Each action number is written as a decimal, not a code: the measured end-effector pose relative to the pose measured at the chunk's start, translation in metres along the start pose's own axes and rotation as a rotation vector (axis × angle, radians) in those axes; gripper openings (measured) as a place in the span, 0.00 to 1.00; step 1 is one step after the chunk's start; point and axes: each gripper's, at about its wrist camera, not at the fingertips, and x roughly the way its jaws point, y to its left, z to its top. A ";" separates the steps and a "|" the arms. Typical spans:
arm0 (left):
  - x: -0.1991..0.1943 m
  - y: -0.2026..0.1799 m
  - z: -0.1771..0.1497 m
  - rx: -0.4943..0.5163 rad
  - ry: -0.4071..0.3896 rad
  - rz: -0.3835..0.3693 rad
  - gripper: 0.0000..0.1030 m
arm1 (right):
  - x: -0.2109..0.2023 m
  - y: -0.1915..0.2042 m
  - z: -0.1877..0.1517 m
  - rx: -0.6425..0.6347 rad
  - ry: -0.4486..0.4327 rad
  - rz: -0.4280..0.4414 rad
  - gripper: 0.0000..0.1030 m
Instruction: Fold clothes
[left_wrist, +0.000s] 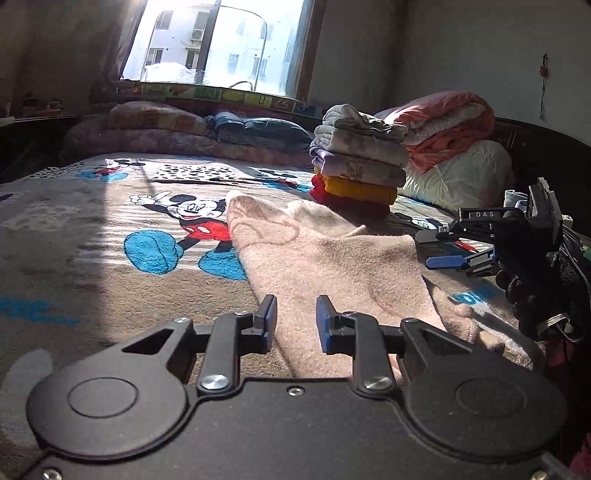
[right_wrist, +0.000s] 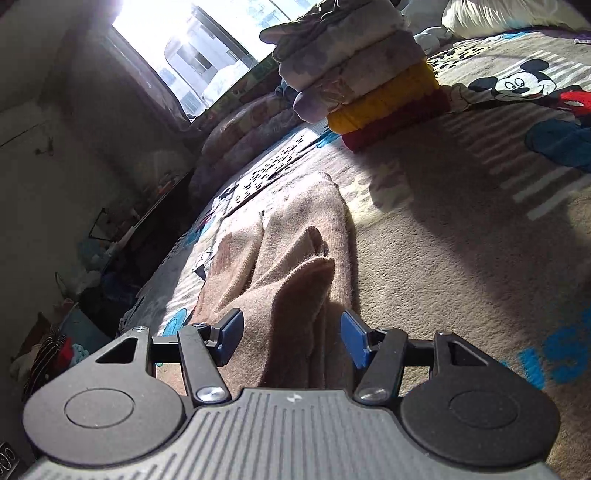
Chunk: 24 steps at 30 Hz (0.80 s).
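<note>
in the left wrist view, a stack of folded garments in red, yellow, lilac and cream (left_wrist: 356, 168) is seen finished at the far side of the cartoon-printed fleece bed blanket (left_wrist: 92, 229). a pale pink fleece garment (left_wrist: 325, 258) lies rumpled, not yet folded. the left gripper (left_wrist: 295, 319) is spread open above its near edge, empty.

in the right wrist view, the right gripper (right_wrist: 291, 338) is likewise parted, a raised fold of the garment (right_wrist: 295, 284) lying between its fingers, ungripped.

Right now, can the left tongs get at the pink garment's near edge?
Probably yes. The left tongs are open, with the pink garment lying flat on the bed directly ahead of them and nothing between. The right tongs stand off to the side.
</note>
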 end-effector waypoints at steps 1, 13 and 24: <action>0.003 0.000 -0.003 -0.010 0.015 -0.016 0.20 | 0.002 0.000 0.001 -0.002 0.004 0.002 0.58; 0.011 -0.005 -0.014 -0.059 0.064 -0.059 0.19 | 0.020 0.015 0.003 -0.027 0.012 0.014 0.53; 0.012 -0.008 -0.016 -0.046 0.093 -0.070 0.19 | 0.018 0.032 -0.005 -0.079 -0.045 -0.007 0.04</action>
